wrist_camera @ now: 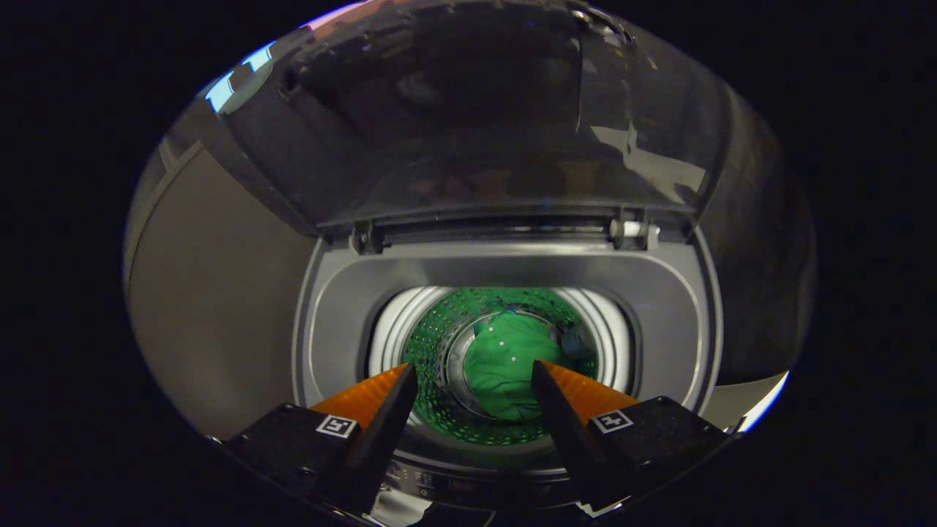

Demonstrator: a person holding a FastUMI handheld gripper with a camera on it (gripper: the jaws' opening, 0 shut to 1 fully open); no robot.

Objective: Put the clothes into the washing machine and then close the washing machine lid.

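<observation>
I look down into a top-loading washing machine [505,267] whose grey rim surrounds a round drum [428,344]. A green garment [505,362] lies bunched at the bottom of the drum, with something darker beside it to the right. The transparent lid [476,117] stands raised behind the opening, hinged at the back of the rim. My gripper [474,372] hovers above the drum mouth, open, with nothing between its fingers. The garment lies well below and beyond the fingertips.
A plain grey panel [212,307] stands to the left of the machine. The lid hinge [629,230] sits at the back right of the rim. The machine's control strip [417,479] lies just under the fingers.
</observation>
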